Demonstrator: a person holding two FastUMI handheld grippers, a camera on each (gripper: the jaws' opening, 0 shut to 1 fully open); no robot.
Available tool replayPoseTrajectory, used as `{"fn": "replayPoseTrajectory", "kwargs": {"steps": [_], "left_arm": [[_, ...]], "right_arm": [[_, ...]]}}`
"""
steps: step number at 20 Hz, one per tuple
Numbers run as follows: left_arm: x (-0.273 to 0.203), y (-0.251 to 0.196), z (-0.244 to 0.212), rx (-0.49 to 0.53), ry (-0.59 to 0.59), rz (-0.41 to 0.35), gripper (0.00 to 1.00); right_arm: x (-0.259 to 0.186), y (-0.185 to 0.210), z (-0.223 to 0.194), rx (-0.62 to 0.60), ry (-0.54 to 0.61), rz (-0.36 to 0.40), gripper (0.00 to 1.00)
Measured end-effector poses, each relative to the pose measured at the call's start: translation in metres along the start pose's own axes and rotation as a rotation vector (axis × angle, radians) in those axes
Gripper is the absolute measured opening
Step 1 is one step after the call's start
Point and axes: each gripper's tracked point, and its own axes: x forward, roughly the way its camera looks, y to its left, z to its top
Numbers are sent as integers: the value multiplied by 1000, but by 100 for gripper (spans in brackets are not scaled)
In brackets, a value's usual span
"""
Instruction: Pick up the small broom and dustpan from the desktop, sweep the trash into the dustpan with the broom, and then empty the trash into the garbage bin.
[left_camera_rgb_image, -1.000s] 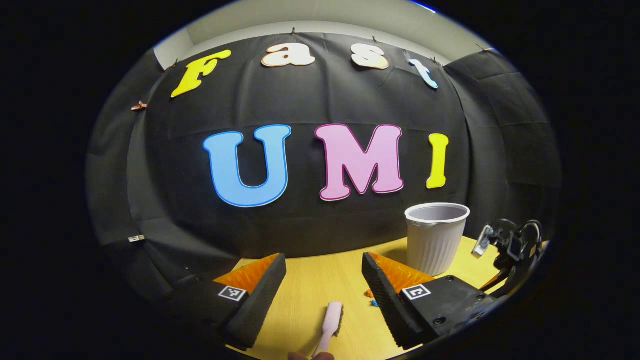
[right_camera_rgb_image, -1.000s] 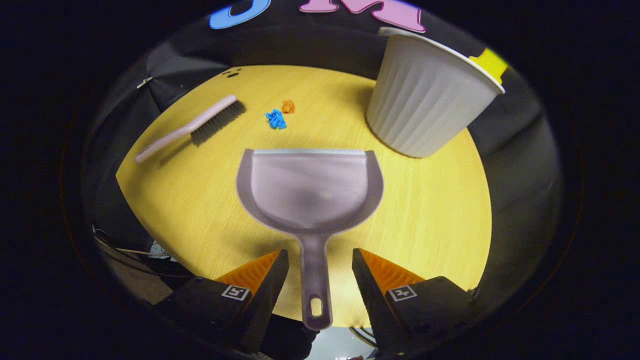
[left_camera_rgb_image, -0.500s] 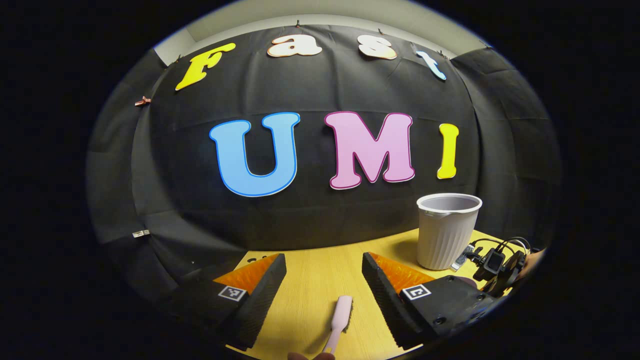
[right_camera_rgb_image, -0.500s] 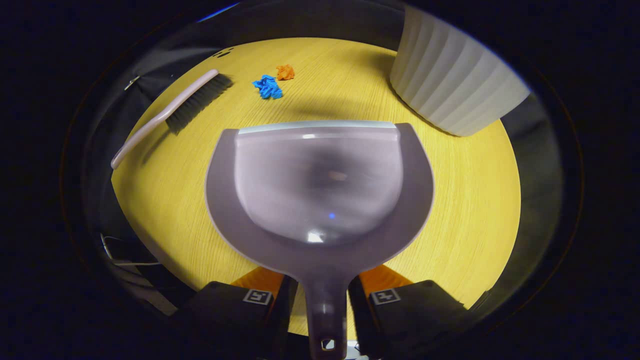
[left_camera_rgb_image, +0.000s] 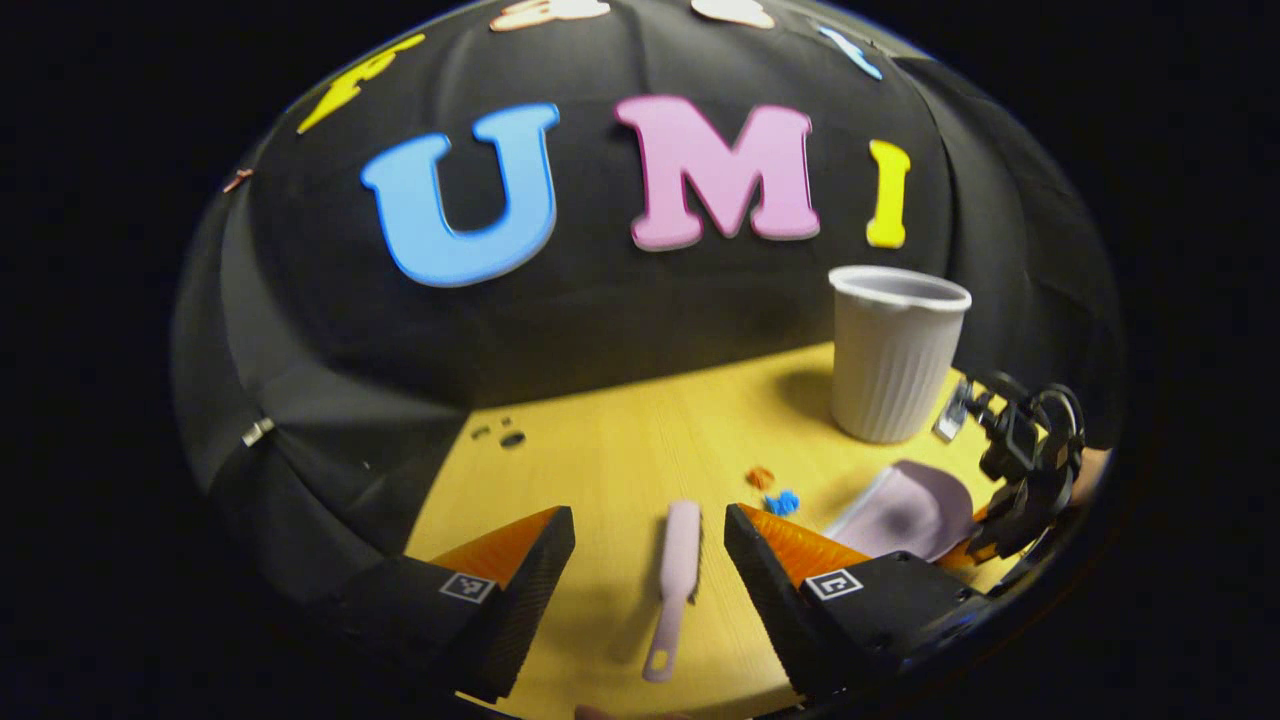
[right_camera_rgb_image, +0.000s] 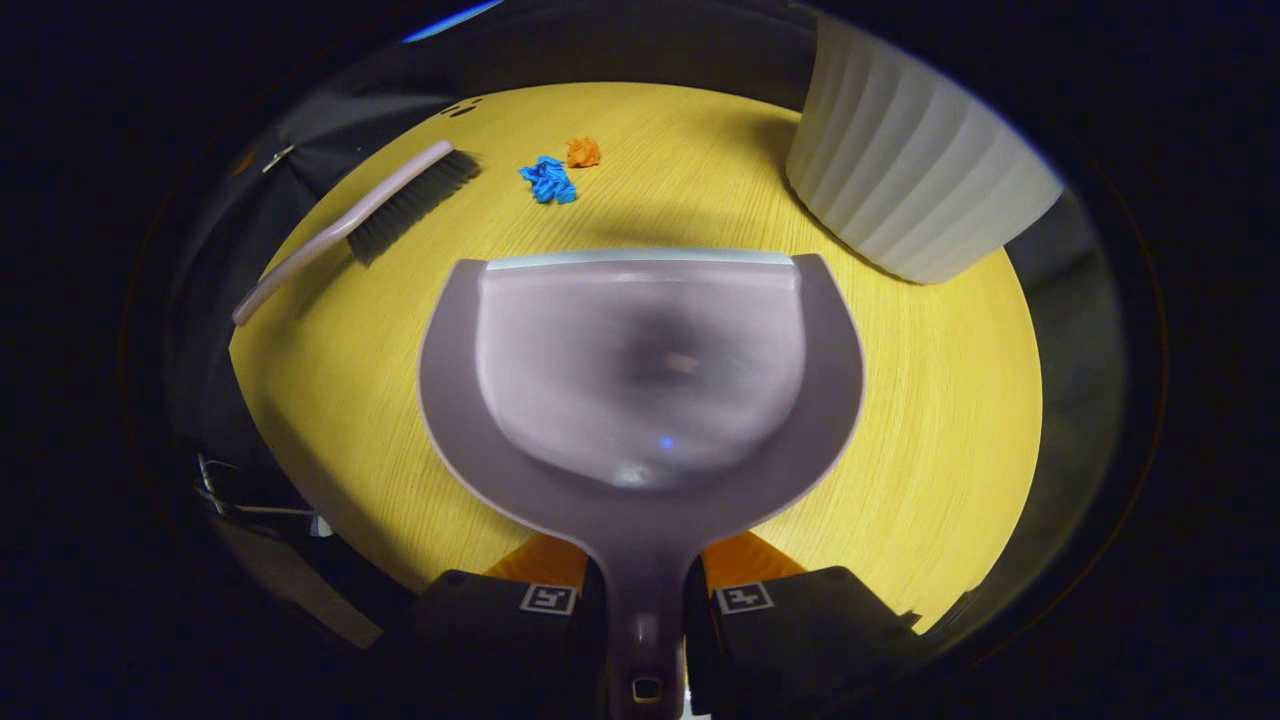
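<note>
The right gripper (right_camera_rgb_image: 645, 600) clamps the smooth plastic dustpan (right_camera_rgb_image: 640, 370) by its handle on the wood-grain table (right_camera_rgb_image: 920, 420). The left gripper (left_camera_rgb_image: 648, 560), fingers apart, straddles the slim broom (left_camera_rgb_image: 676, 570) near a ribbed bin (left_camera_rgb_image: 893, 355).

R gripper (right_camera_rgb_image: 645, 600) clamped on dustpan (right_camera_rgb_image: 640, 370) handle; broom (right_camera_rgb_image: 370, 225) far left on desk (right_camera_rgb_image: 930, 420), blue scrap (right_camera_rgb_image: 548, 181) & orange scrap (right_camera_rgb_image: 583, 152) just ahead, bin (right_camera_rgb_image: 915, 190) upper right

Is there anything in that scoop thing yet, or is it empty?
Empty. The dustpan shows a bare tray in the right gripper view, and the blue scrap and orange scrap lie on the table beyond its front edge.
</note>
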Motion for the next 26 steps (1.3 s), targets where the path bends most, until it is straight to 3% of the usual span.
{"fn": "replayPoseTrajectory", "kwargs": {"steps": [1, 5, 8, 11, 13, 14, 17, 18, 19, 23, 26], "left_arm": [[16, -7, -17, 10, 73, -24, 96], [51, -27, -75, 45, 339, -98, 88], [72, -29, -96, 34, 408, -101, 85], [99, -26, -115, 13, 472, -83, 72], [113, -25, -122, -6, 493, -72, 72], [117, -26, -123, -1, 491, -71, 62], [127, -29, -122, 1, 457, -95, 46], [129, -30, -123, -3, 452, -103, 46], [127, -28, -120, -2, 454, -113, 31], [143, -21, -90, 101, 409, -95, 27], [172, -30, -57, 172, 351, -105, 27]], "right_arm": [[-7, 1, -1, -37, -16, 5, 31], [-32, 1, -11, -63, -45, 47, 36], [-45, -5, -15, -53, -67, 55, 36], [-53, -12, -14, -15, -82, 47, 40], [-56, -19, -13, -5, -90, 36, 36], [-56, -22, -15, -5, -89, 27, 36], [-54, -26, -16, -13, -82, 18, 36], [-55, -25, -16, -19, -81, 22, 36], [-55, -24, -16, -34, -79, 28, 36], [-56, -23, -24, -120, 0, 44, 31], [-58, -22, -29, -151, 74, 59, 36]]}}
